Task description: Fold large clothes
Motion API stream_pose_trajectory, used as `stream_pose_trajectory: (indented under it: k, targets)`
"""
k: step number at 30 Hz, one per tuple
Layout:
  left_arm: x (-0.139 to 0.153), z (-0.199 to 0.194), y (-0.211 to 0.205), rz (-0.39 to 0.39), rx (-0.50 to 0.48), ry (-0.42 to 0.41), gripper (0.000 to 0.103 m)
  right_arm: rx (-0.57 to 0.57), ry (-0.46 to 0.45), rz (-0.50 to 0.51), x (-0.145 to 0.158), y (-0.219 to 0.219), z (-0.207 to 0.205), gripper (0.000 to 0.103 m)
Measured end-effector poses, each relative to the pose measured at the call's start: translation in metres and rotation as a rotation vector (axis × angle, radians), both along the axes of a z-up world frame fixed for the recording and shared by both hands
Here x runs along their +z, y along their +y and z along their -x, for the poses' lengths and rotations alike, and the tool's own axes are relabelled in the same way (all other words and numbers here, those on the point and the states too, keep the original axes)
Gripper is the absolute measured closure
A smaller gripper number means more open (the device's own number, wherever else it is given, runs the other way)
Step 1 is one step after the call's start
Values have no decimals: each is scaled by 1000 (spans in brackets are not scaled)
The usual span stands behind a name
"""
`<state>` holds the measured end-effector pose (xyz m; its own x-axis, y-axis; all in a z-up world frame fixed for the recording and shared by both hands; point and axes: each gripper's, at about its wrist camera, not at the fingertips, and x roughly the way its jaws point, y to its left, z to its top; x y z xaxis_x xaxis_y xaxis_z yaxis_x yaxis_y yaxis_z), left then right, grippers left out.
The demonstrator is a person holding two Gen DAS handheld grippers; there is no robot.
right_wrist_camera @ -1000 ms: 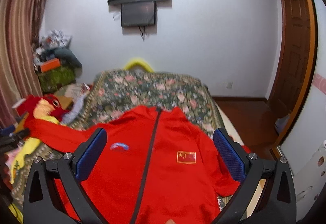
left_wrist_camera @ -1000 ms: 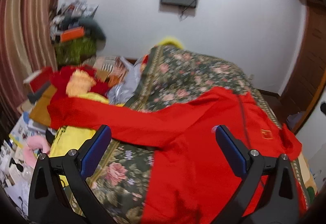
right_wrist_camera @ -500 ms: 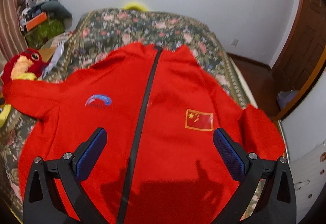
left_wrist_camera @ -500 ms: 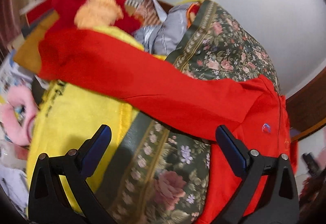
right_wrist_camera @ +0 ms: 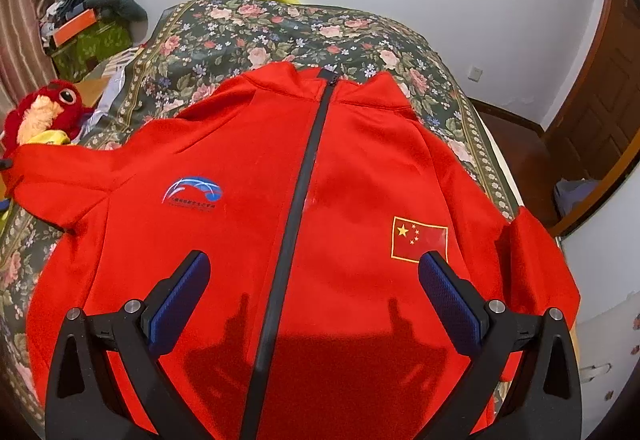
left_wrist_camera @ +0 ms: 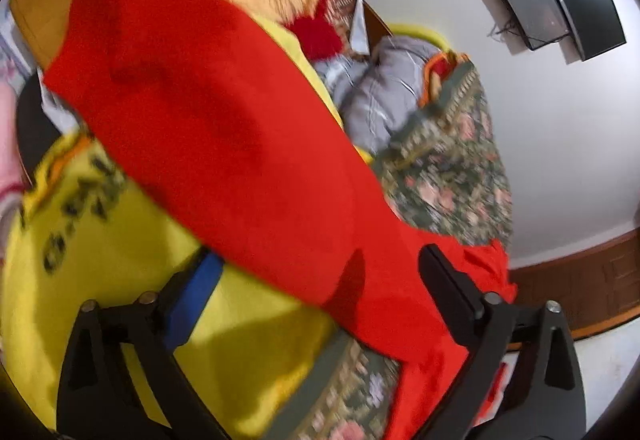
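White walls surround a bed (right_wrist_camera: 280,36) under a floral cover, where the red jacket (right_wrist_camera: 248,176) lies front-up, zipped, collar toward twelve o'clock. Right gripper (right_wrist_camera: 314,272) hovers above its chest, fingers spread. Left gripper (left_wrist_camera: 320,268), fingers wide but just narrowing, straddles the jacket's sleeve (left_wrist_camera: 224,128), not yet pinching.

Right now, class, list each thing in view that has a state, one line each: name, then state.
Jacket: spread flat on the bed, front up, unfolded.
Zip: closed to the collar.
Sleeve: stretched out sideways, between the left gripper's fingers.
Left gripper: open, has just been closing.
Right gripper: open, above the jacket.
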<state>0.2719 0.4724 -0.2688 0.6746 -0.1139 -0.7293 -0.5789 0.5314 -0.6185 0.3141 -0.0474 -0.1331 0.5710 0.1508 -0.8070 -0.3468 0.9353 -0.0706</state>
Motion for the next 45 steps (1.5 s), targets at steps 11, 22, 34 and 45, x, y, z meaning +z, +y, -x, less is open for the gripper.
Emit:
stream_pose_trajectory:
  k: [11, 22, 34, 45]
  targets:
    - [22, -20, 11, -265, 91, 124, 91, -84, 36, -70, 4, -28, -7, 0]
    - [148, -48, -78, -482, -84, -62, 99, -153, 8, -164, 23, -65, -4, 0]
    - [206, -114, -237, -493, -372, -213, 99, -73, -19, -129, 39, -85, -6, 0]
    - [142, -157, -377, -429, -672, -103, 99, -35, 15, -152, 29, -100, 0, 0]
